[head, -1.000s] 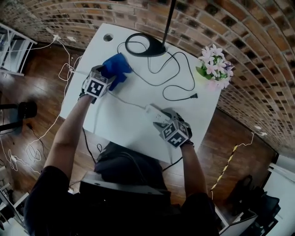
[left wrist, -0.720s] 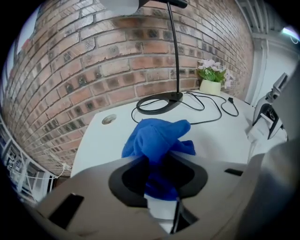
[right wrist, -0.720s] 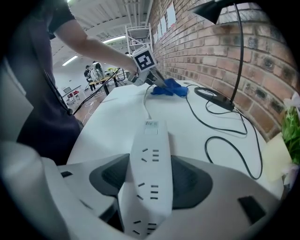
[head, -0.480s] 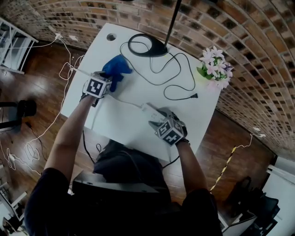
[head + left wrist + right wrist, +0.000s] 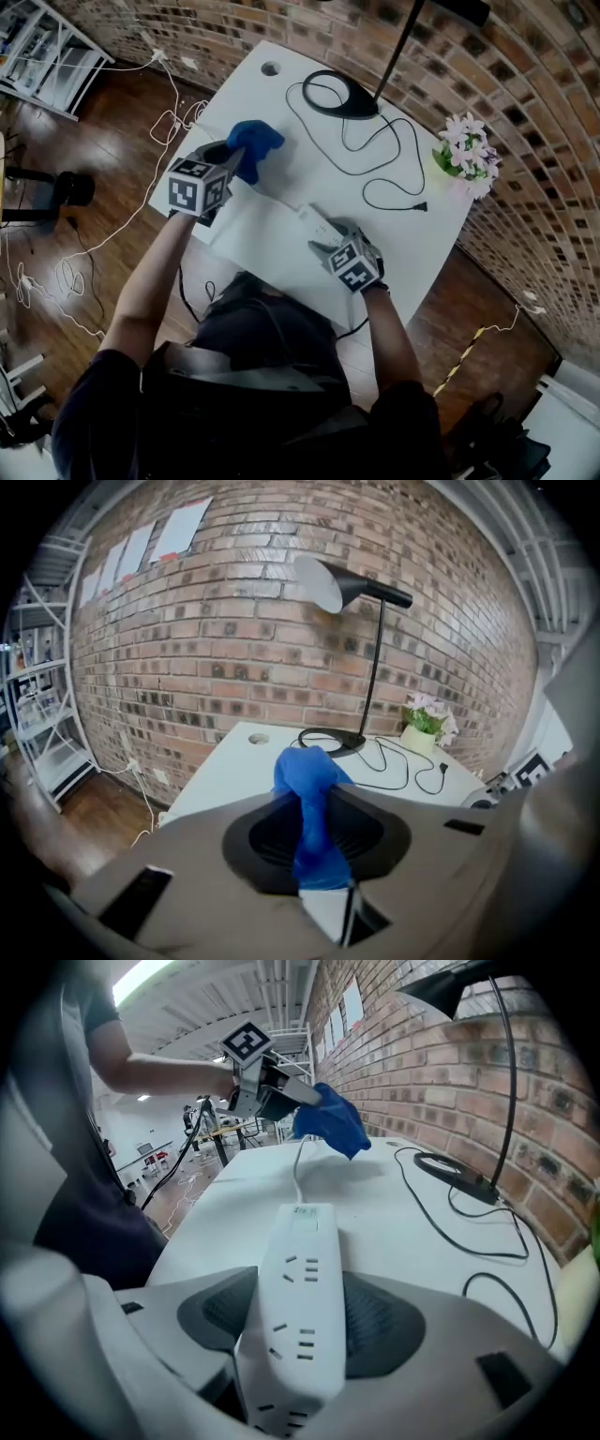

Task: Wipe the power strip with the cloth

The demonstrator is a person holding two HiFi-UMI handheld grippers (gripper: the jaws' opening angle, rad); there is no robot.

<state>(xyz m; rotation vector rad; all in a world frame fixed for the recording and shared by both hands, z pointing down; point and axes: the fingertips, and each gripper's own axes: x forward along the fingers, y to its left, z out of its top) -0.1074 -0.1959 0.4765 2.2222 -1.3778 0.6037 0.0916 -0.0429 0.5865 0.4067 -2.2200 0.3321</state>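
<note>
The left gripper's (image 5: 231,159) fingers have just been closing and now pinch the crumpled blue cloth (image 5: 255,141), held above the white counter (image 5: 394,234) beyond the cord end of the long white plastic power strip (image 5: 295,1307). The right gripper's (image 5: 330,240) fingers clamp that strip's near end. The narrow pinch could let the cloth slip mid-wipe, and a hard stroke could twist the strip loose.

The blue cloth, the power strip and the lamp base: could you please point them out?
blue cloth (image 5: 309,817), left gripper view, its bunched middle fold.
power strip (image 5: 298,1316), right gripper view, its socket face.
lamp base (image 5: 356,108), head view, its solid dark side.
</note>
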